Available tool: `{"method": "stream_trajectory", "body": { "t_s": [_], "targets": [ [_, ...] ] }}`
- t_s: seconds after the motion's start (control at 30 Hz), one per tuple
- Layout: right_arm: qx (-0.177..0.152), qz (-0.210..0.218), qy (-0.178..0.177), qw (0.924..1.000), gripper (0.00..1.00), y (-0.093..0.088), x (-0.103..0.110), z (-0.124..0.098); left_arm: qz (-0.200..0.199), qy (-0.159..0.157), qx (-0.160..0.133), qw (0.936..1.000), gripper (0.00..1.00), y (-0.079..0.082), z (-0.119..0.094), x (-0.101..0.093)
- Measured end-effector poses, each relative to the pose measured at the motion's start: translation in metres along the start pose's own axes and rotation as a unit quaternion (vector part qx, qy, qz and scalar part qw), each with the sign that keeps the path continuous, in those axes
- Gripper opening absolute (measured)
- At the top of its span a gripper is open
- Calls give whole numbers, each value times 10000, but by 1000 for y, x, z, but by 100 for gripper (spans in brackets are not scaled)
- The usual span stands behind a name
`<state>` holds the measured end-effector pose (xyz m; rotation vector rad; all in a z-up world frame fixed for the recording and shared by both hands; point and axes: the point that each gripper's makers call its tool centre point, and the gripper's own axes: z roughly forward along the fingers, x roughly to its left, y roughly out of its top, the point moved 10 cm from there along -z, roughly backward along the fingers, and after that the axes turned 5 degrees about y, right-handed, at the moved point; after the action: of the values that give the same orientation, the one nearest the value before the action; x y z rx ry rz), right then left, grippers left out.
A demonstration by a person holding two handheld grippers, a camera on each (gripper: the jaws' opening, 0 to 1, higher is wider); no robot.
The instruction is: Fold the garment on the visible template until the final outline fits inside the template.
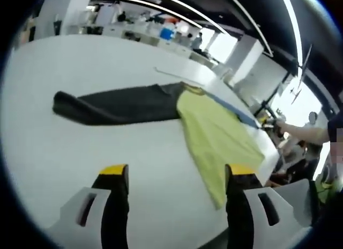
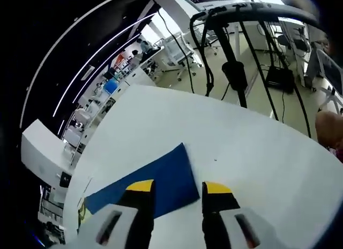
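The left gripper (image 1: 174, 176) hovered over the white counter (image 1: 64, 147) with its yellow-tipped jaws spread apart and nothing between them. Beyond it a dark grey garment (image 1: 120, 104) lay stretched across the counter, its right end meeting a yellow-green garment (image 1: 217, 139) that ran toward the near right edge. A blue strip (image 1: 236, 112) bordered the yellow-green garment's far side.

We see a dark charcoal-grey cloth garment (image 1: 120, 104) beyond the left gripper (image 1: 177, 176), whose black jaws carry yellow tips, on a plain white table (image 1: 64, 147). To that gripper's right lies a plain yellow-green cloth garment (image 1: 217, 136) with a blue edge (image 1: 236, 112) behind it. Ahead of the right gripper (image 2: 177, 191), also yellow-tipped, lies a solid dark-blue flat template sheet (image 2: 155, 182).
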<state>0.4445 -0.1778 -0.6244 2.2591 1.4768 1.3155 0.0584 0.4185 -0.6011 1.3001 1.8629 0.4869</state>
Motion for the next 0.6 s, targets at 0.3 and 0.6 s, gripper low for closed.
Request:
{"method": "stream_trajectory", "body": {
  "t_s": [0.3, 0.6],
  "targets": [
    [89, -336, -4, 9994, 20, -4, 0, 1, -88, -71, -31, 9999, 69, -1, 3, -3],
    [155, -521, -76, 9985, 6, -3, -9, 1, -126, -78, -13, 9999, 68, -2, 2, -1]
  ]
}}
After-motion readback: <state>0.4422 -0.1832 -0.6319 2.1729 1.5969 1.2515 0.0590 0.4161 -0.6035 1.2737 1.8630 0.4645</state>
